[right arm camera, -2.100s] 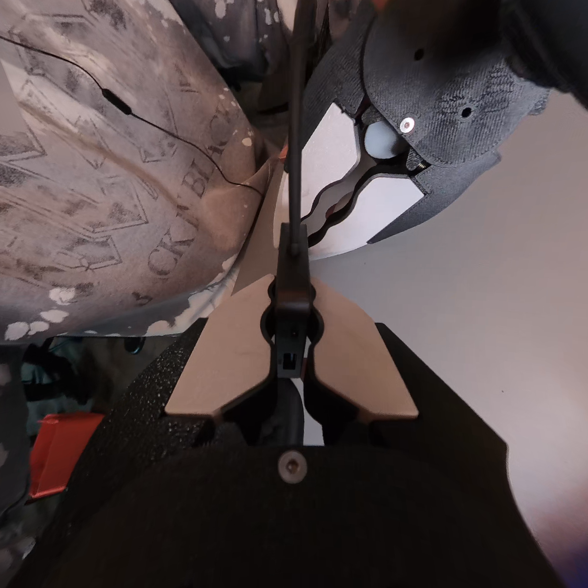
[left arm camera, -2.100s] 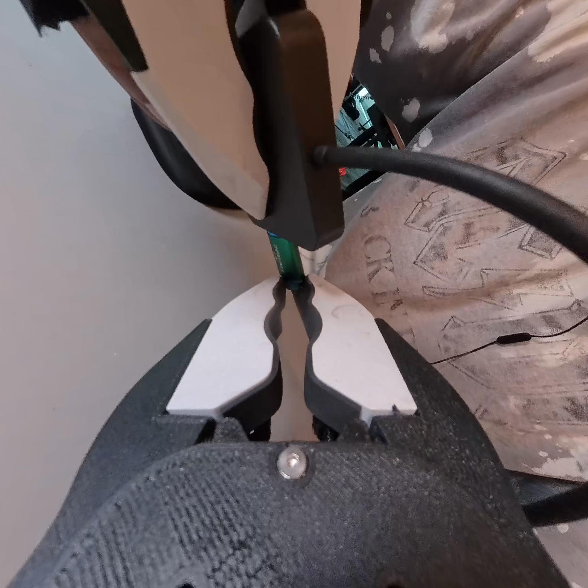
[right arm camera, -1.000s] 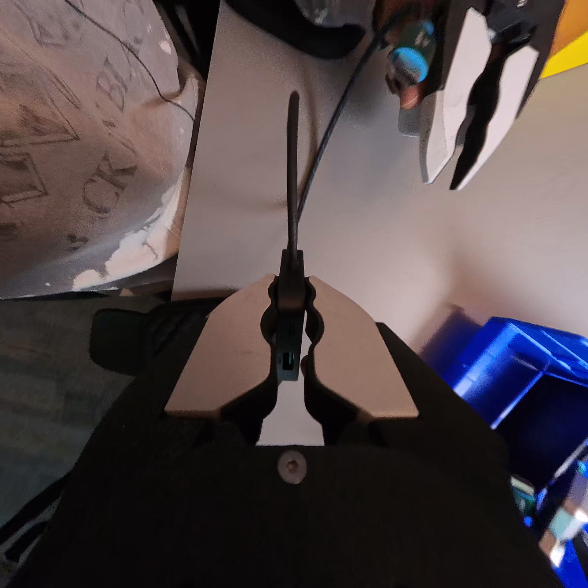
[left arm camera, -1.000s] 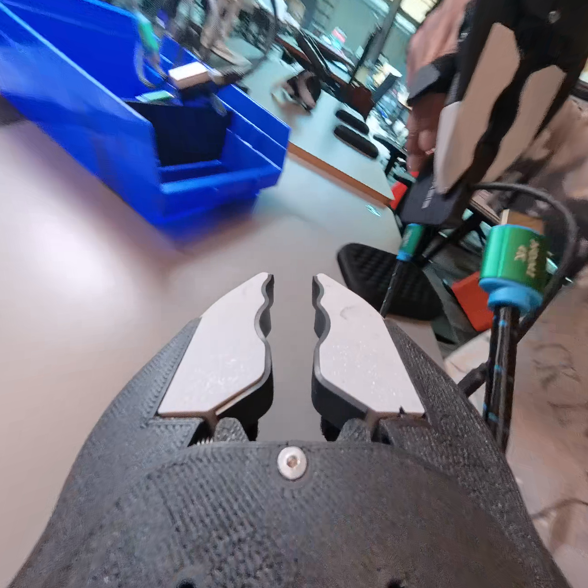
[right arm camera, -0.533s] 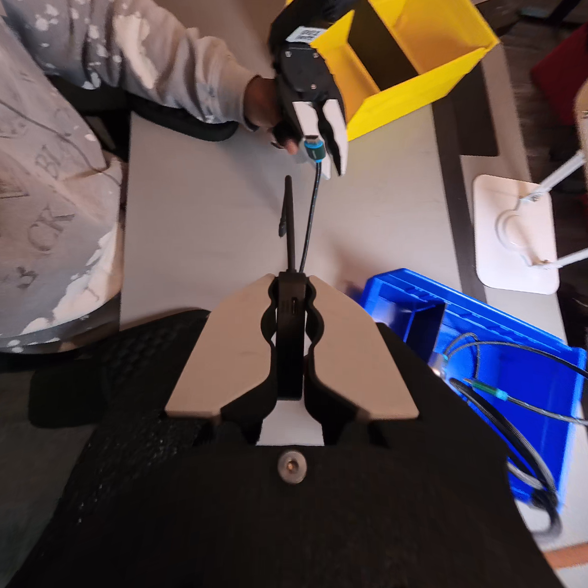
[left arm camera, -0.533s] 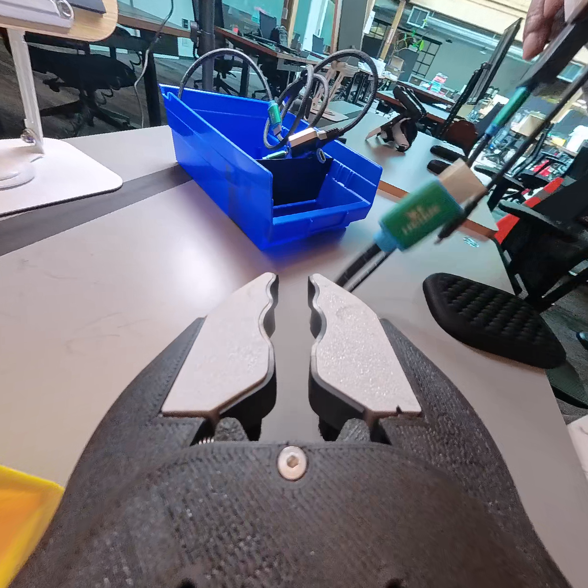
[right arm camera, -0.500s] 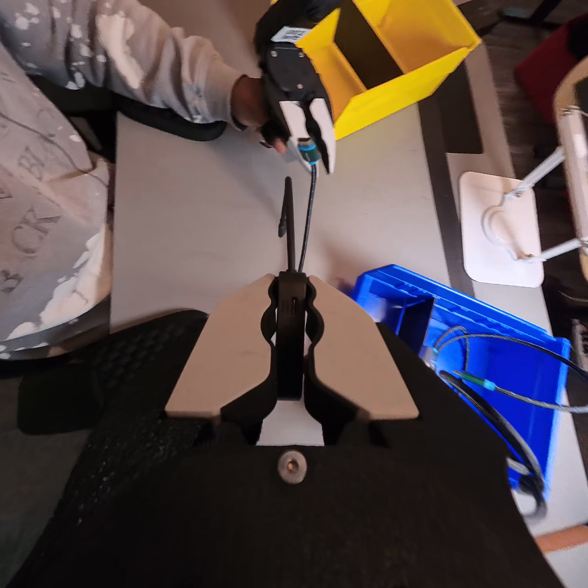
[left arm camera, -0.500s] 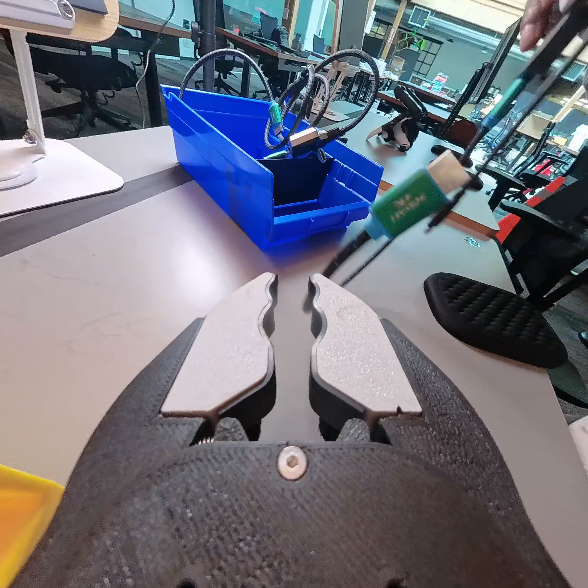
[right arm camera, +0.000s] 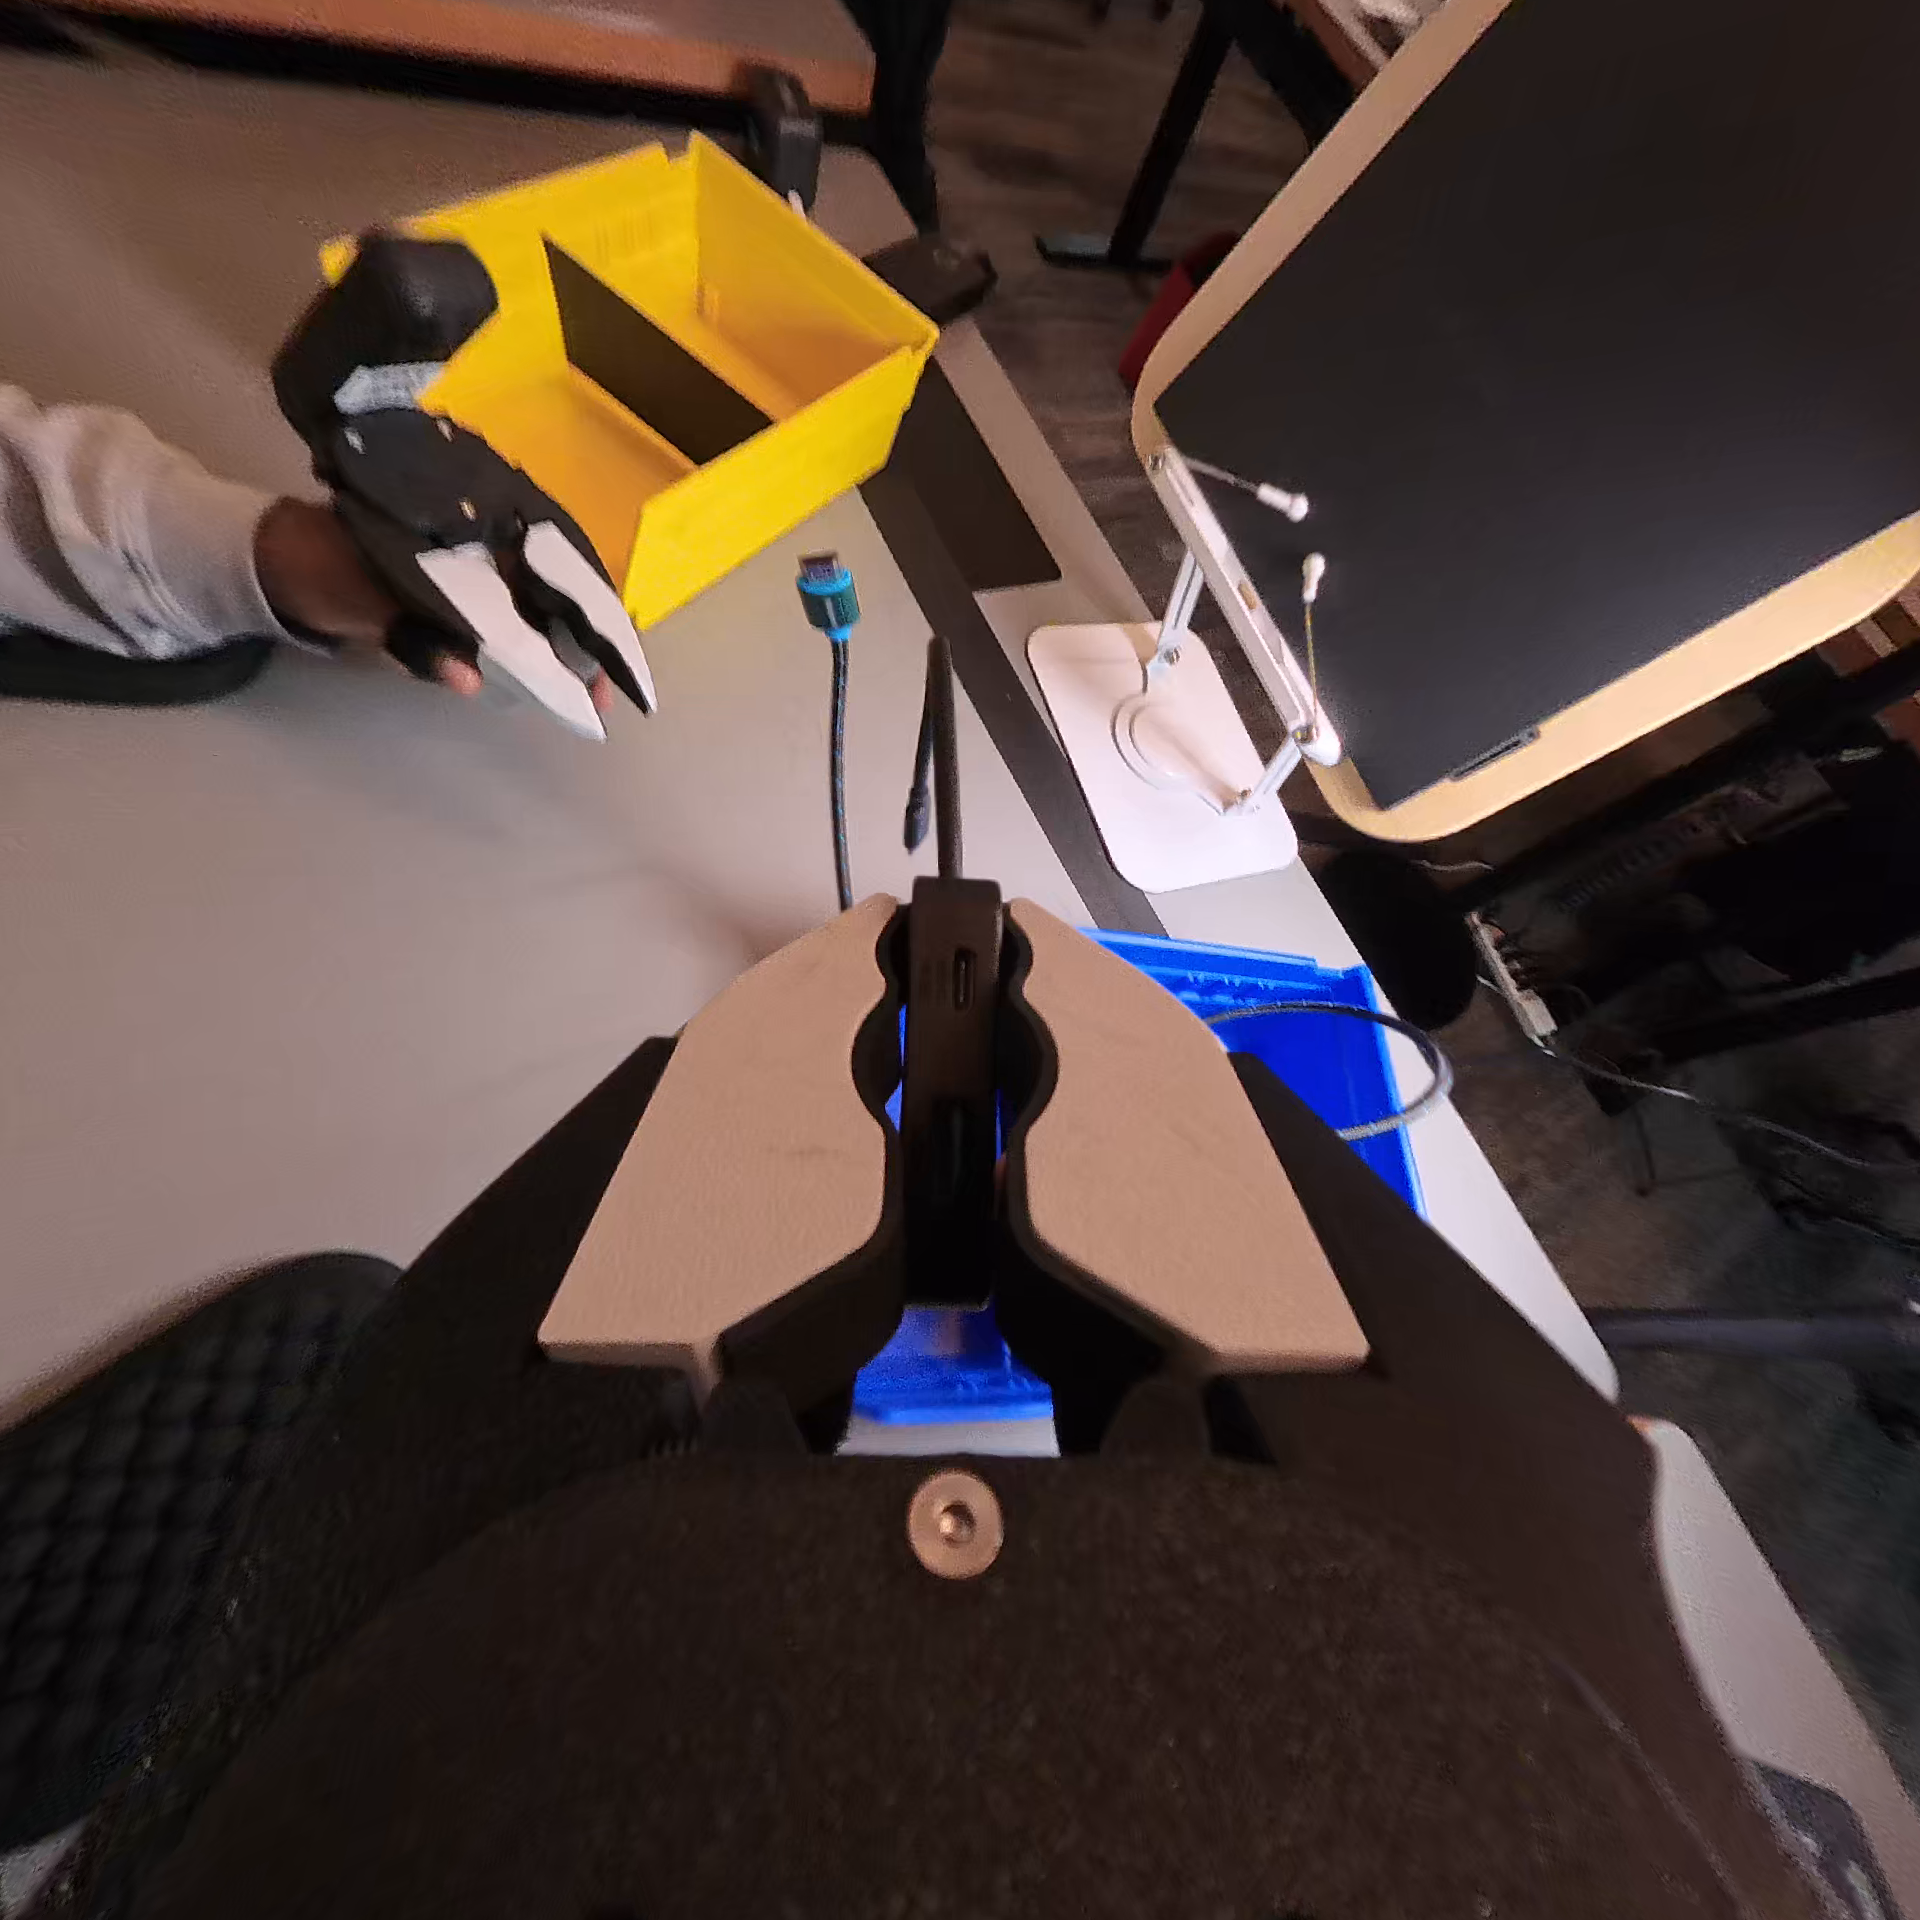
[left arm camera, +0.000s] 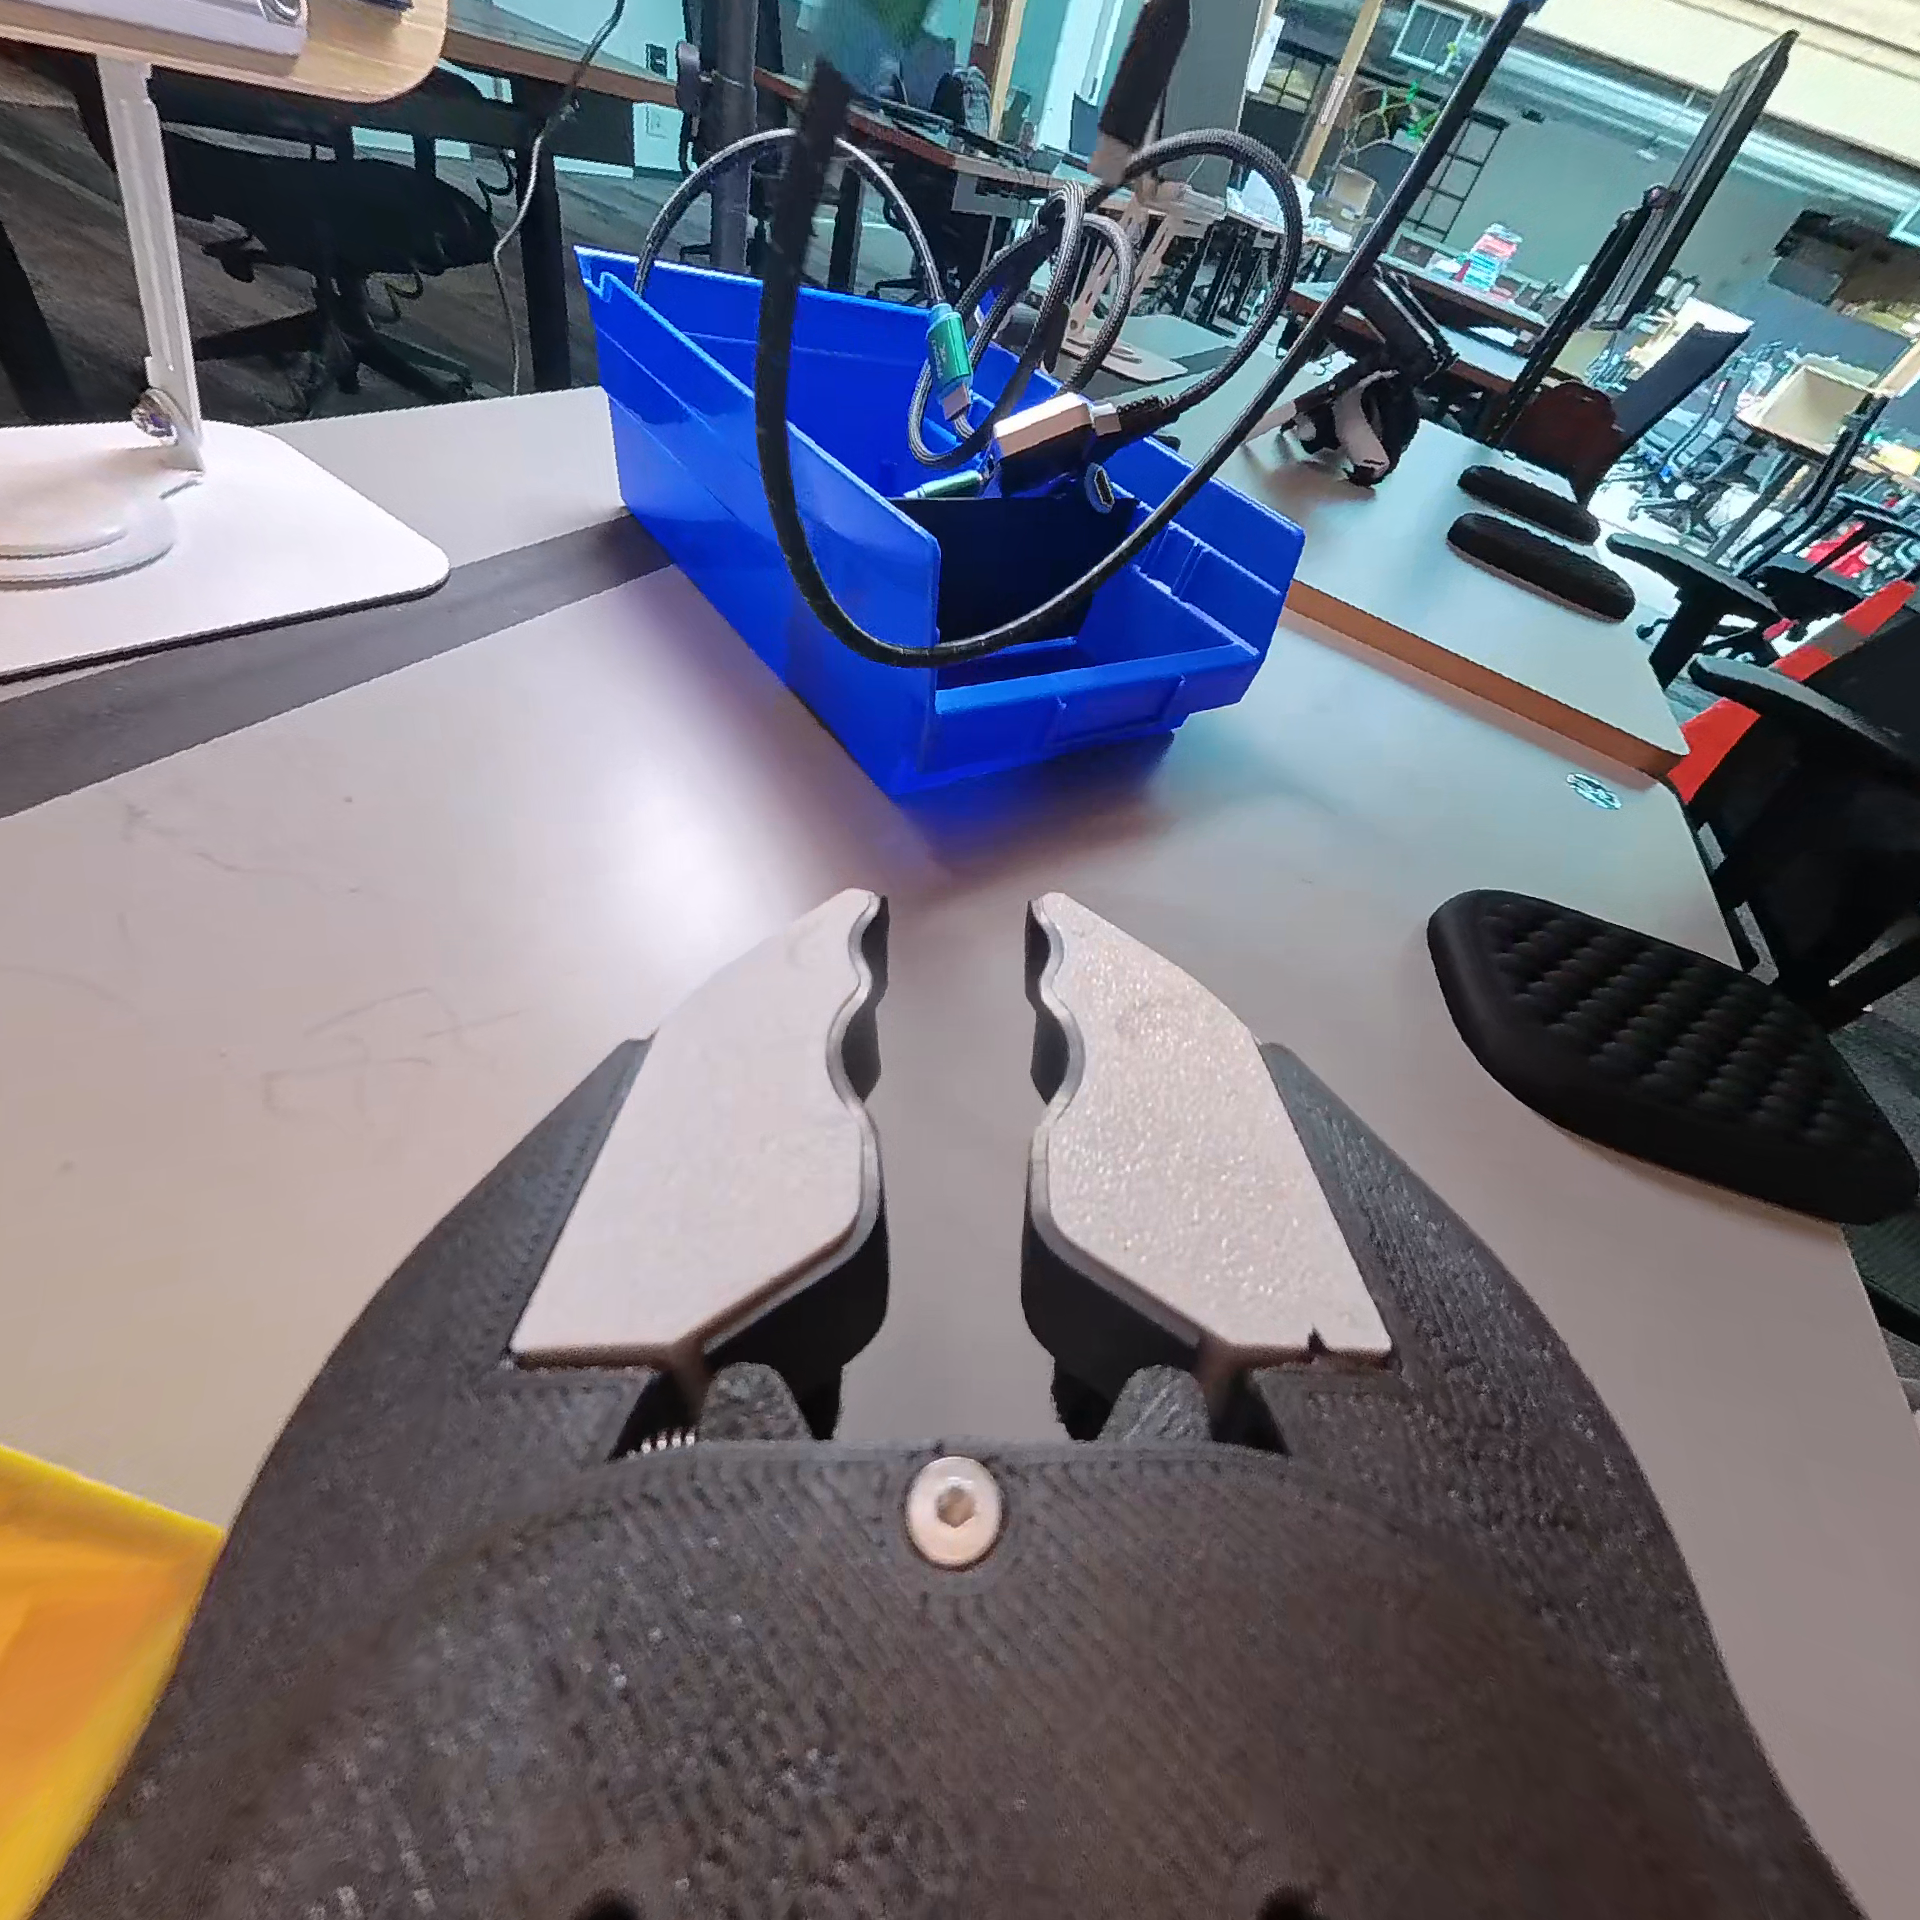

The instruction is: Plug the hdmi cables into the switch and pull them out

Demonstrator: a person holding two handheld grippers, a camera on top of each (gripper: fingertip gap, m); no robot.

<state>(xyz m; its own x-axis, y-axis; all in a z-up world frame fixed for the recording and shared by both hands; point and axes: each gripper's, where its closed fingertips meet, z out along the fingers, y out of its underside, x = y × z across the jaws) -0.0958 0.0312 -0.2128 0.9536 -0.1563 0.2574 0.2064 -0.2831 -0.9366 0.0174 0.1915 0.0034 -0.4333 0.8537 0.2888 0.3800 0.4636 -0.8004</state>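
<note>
My right gripper (right arm camera: 951, 904) is shut on the thin black switch (right arm camera: 951, 997) and holds it edge-up, high above the blue bin (right arm camera: 1299, 997). A braided cable (right arm camera: 840, 769) with a green plug (right arm camera: 828, 601) hangs from the switch's far end, beside a short black lead (right arm camera: 940, 727). In the left wrist view the same cable (left arm camera: 774, 416) hangs as a loop in front of the blue bin (left arm camera: 748, 520). My left gripper (left arm camera: 956, 914) is open and empty, low over the grey table (left arm camera: 416, 883). It also shows in the right wrist view (right arm camera: 582, 665), left of the plug and apart from it.
The blue bin holds several more coiled cables (left arm camera: 1049, 416). A yellow bin (right arm camera: 769, 457) with a black divider stands behind my left gripper. A white stand base (right arm camera: 1164, 748) carries a dark panel (right arm camera: 1558, 364). A black chair armrest (left arm camera: 1662, 1060) is at the table's right edge.
My left gripper has let go of the green plug and pulled back to the table. The cable now swings free from the switch. My right gripper has carried the switch over the blue bin.
</note>
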